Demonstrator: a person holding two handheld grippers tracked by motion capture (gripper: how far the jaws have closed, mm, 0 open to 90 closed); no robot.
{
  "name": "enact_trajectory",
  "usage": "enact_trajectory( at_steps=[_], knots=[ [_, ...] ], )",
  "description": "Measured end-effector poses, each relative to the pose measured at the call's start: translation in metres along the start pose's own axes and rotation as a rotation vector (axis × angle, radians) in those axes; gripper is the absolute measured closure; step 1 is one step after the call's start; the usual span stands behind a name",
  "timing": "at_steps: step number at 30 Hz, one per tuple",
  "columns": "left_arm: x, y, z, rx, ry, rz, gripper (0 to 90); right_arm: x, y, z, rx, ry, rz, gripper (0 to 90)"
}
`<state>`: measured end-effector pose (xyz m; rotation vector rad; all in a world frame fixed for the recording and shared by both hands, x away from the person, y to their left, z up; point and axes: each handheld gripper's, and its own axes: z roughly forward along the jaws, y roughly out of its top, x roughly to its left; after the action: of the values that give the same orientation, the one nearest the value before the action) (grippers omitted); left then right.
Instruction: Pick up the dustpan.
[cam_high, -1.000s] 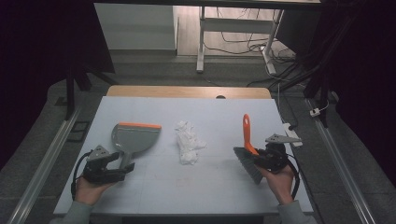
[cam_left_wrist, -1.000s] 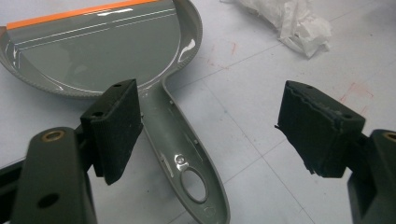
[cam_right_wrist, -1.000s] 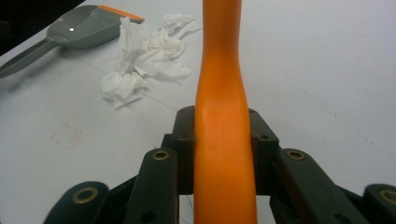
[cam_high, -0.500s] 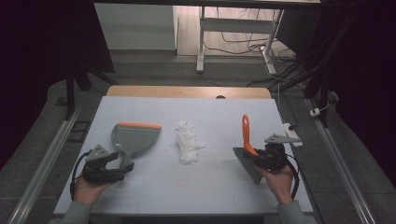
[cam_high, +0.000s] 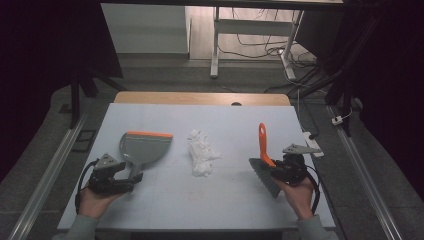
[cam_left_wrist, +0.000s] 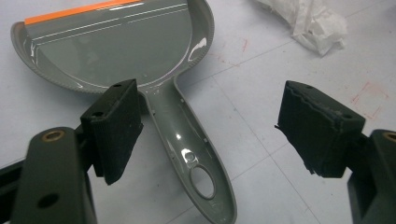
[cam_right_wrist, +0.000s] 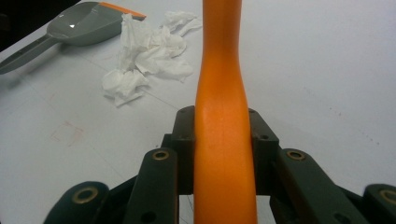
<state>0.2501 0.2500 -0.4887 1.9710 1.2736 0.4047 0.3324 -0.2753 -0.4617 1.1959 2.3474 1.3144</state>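
Gripping the brush (cam_high: 264, 159) by its orange handle, your right gripper (cam_high: 278, 169) has its jaws clamped tight on both sides of it; in the right gripper view the handle (cam_right_wrist: 222, 121) runs straight up between the two pads (cam_right_wrist: 185, 140). In the high view the handle points away from you, and the dark bristles (cam_high: 264, 176) sit low by the table at the near end, just in front of your right hand (cam_high: 300, 192).

Your left gripper (cam_high: 134, 176) is spread wide and holding nothing. The dustpan (cam_high: 142, 148) lies flat on the table (cam_high: 230, 210), orange lip on the far edge, handle pointing back at you. In the left gripper view that grey handle (cam_left_wrist: 189, 149) lies between the open jaws; the pad (cam_left_wrist: 114, 126) at the left of that view sits right beside it, though I can't tell if it actually touches, while the other one is well clear.

The crumpled tissue (cam_high: 201, 154) sits mid-table between dustpan and brush, apart from both. Your left hand (cam_high: 95, 200) is at the near edge.
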Motion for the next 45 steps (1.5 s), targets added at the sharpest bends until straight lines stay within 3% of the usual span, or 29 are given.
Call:
enact_trajectory(
  at_steps=[8,14,25,31,36,45],
  knots=[
    [-0.008,0.009,-0.003,0.013,0.026,0.028,22.2,-0.001,-0.001,-0.001,-0.001,0.008,0.002,70.2],
    [-0.008,0.011,-0.004,0.026,0.039,0.023,22.2,-0.002,0.0,-0.002,-0.004,0.006,0.005,70.2],
    [-0.006,0.026,-0.006,0.135,0.11,-0.007,21.0,-0.001,0.001,0.0,-0.007,0.021,0.005,70.2],
    [-0.005,0.035,0.011,0.217,0.139,-0.028,20.9,-0.003,0.002,0.0,-0.01,0.022,-0.003,70.2],
    [0.003,0.031,0.03,0.286,0.168,-0.057,21.7,-0.002,0.002,0.0,-0.008,0.019,-0.001,70.2],
    [0.008,0.023,0.05,0.329,0.179,-0.097,23.3,-0.003,0.001,0.001,-0.001,0.009,0.001,70.2]
  ],
)
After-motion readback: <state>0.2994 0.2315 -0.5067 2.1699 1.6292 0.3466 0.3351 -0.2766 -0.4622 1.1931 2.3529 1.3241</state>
